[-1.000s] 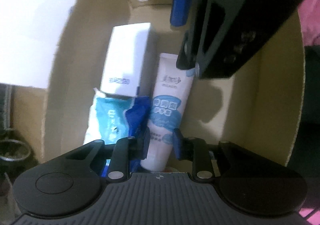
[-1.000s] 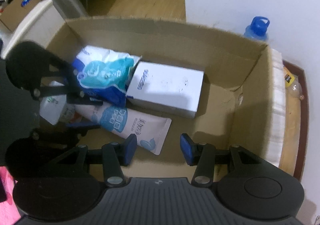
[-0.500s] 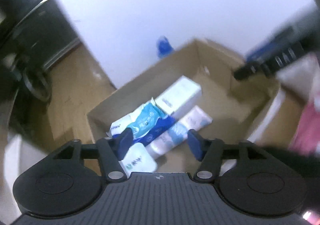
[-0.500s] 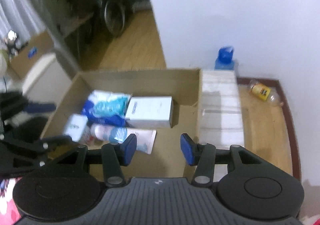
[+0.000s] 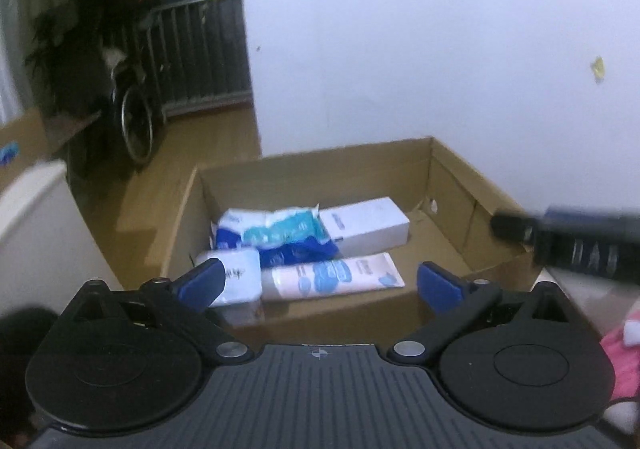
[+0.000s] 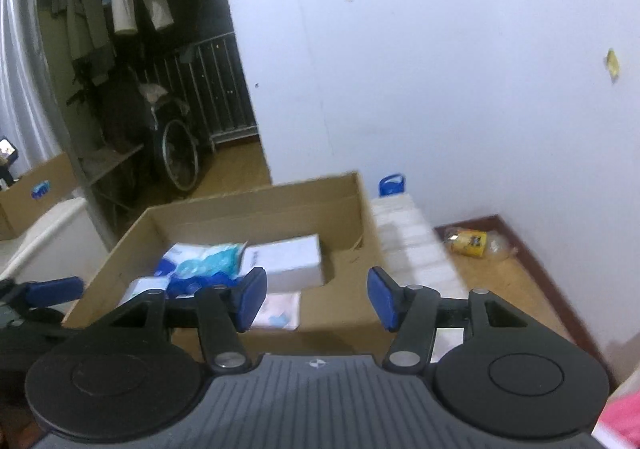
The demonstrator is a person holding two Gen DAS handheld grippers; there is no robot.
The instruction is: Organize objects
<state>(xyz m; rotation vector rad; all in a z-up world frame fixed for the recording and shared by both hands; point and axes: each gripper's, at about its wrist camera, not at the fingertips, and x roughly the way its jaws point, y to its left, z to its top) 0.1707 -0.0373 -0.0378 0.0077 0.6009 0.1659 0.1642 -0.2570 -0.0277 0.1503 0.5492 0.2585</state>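
Brown cardboard forms the open box (image 5: 452, 185), which is seen from above and behind in both wrist views, set against a white wall (image 5: 420, 29) on a wooden floor (image 6: 500, 277). Four items are laid together in the left half of the box. A white carton (image 5: 368, 225) is placed toward the back, touching a blue and teal soft pack (image 5: 280, 231) at its left. A white and blue tube (image 5: 332, 276) is laid flat just in front of them, and a small white packet (image 5: 240, 277) is found at the tube's left end. The right half of the box floor is left bare.

The left gripper (image 5: 320, 281) is held above the near edge of the box, its jaws having just been opened to their widest, with nothing between the blue pads (image 5: 438, 283). The right gripper (image 6: 316, 295) is likewise held over the near edge, its jaws having just been opened further to a moderate spread, and nothing is pinched.

A blue bottle cap (image 6: 392, 184) is seen behind white foam blocks (image 6: 408, 245) beside the box, and a yellow-labelled bottle (image 6: 470, 243) is lying on the floor.
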